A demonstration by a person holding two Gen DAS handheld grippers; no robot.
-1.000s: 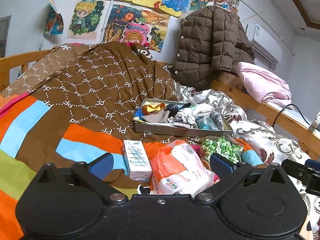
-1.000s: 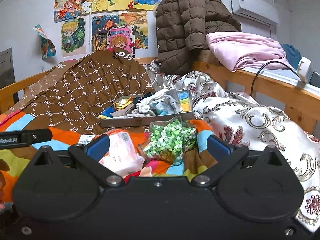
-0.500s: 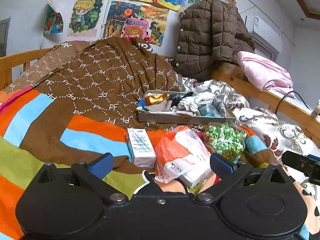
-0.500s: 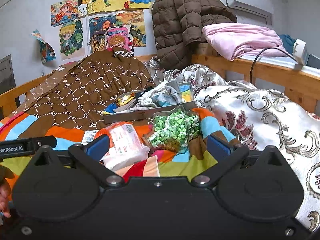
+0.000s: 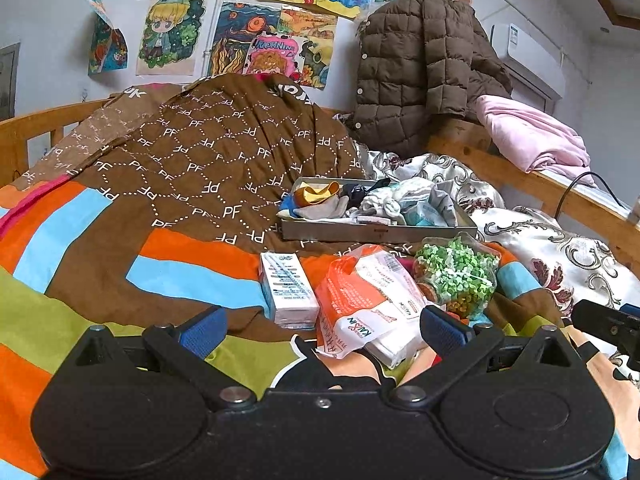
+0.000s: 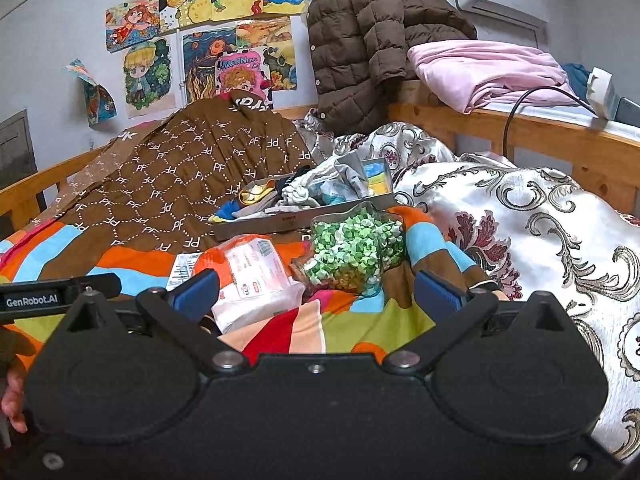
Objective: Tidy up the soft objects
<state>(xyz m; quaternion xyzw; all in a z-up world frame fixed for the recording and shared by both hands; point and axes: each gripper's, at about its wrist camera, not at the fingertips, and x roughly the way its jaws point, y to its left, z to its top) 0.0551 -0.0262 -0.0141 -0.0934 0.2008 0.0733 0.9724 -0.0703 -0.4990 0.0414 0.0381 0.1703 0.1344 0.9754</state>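
Bed with striped quilt [image 5: 188, 276], drawings on the wall. Left gripper [image 5: 320, 326] and right gripper [image 6: 316, 292] both spread wide, holding nothing. Just ahead: orange-white tissue pack [image 5: 368, 304], long axis running away toward the tray [image 5: 376, 232] of soft items. White box [image 5: 286, 290] left of it, jar of green bits [image 6: 352, 250] right, lying on its side.

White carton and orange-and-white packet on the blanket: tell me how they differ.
The white carton is a rigid box with straight edges; the orange-and-white packet is soft, crinkled plastic. The carton is white throughout, the packet part orange. The packet looks larger. Both lie on the striped blanket, ungripped.
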